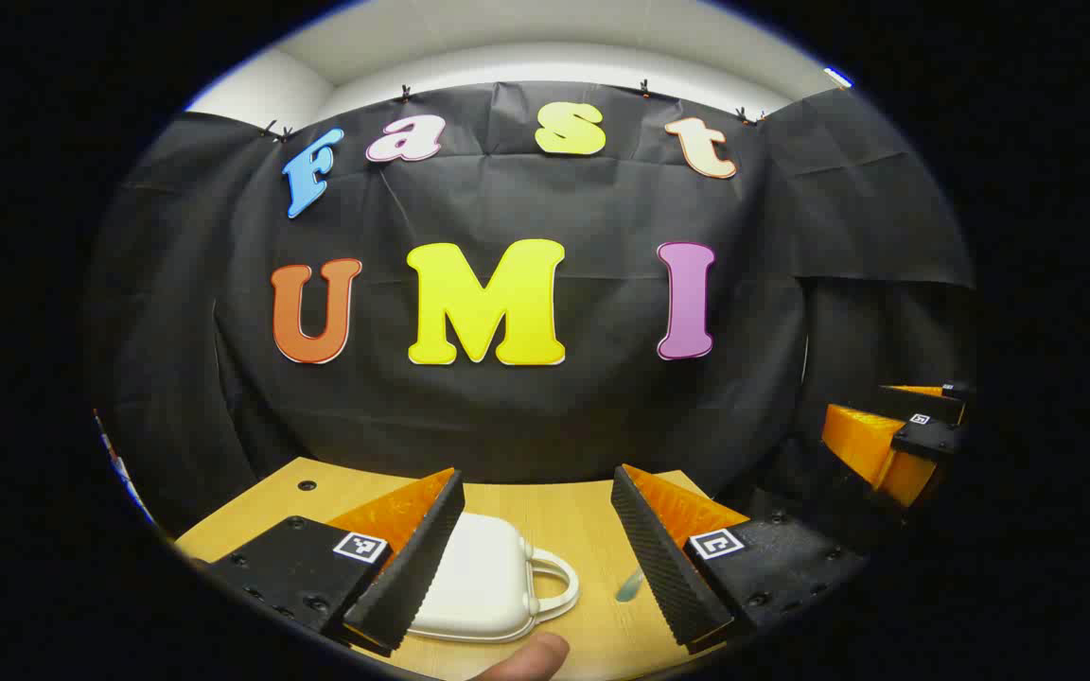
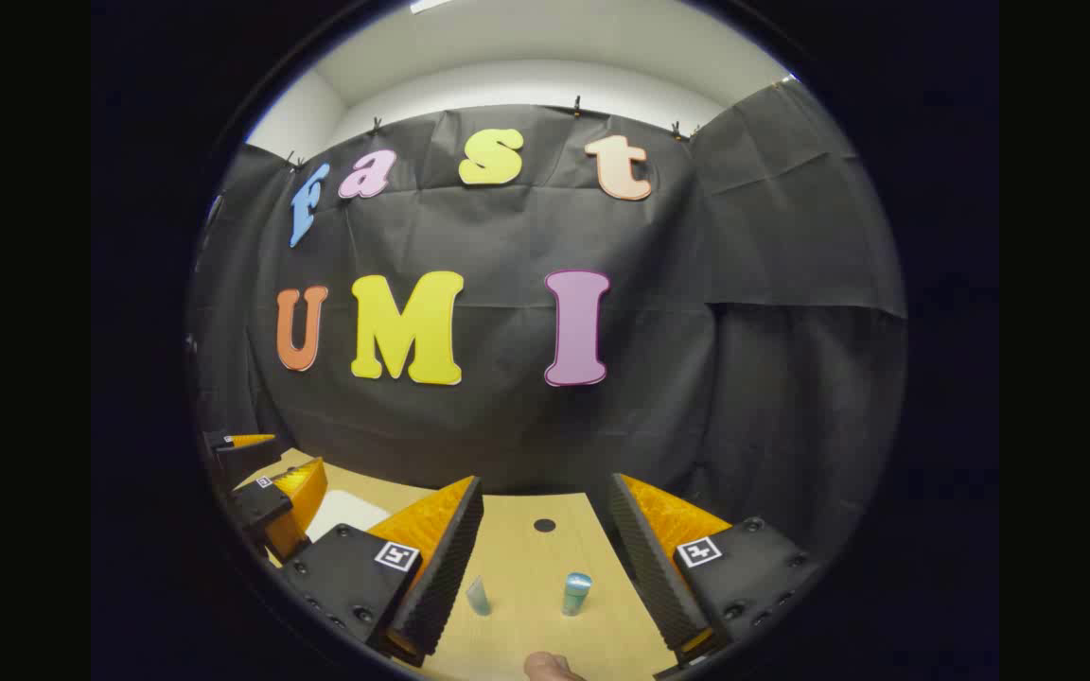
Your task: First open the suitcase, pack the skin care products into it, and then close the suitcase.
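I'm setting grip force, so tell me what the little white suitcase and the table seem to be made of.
The white suitcase looks like moulded hard plastic with a smooth satin finish: rounded corners, a one-piece loop handle and soft highlights suggest this. The table looks like light wood or wood-look laminate, matte, with faint grain lines; which of the two cannot be told.

Suitcase (image 1: 483, 577) left side hidden behind finger of left hand-held gripper (image 1: 531, 558). Pale tube (image 1: 629, 585) mostly behind other finger, kind unclear. Fingertip (image 1: 531, 658) cut off at bottom edge. Right gripper view: suitcase (image 2: 342, 515) mostly hidden.
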Motion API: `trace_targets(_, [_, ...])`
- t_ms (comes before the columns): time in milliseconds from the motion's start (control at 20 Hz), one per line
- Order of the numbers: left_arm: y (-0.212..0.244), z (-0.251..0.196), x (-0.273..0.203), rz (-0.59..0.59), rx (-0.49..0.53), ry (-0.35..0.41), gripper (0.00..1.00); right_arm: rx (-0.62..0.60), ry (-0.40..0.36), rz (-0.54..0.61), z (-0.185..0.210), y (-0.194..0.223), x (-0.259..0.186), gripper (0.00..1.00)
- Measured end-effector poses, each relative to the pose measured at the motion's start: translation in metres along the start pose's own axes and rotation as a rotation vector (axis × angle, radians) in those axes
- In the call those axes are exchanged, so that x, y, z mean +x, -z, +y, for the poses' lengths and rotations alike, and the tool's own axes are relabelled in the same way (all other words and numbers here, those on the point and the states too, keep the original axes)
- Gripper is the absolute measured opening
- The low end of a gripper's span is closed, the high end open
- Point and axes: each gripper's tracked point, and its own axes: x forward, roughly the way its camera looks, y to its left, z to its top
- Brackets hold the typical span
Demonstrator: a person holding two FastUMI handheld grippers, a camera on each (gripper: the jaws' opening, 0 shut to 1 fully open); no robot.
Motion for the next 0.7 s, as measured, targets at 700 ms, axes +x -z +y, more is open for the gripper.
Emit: trace_targets(700, [0.037, -0.001, 0.027, -0.035, 0.183, -0.025, 1.0, -0.035, 0.057, -0.013, -0.044, 0.004, 0.005, 0.79])
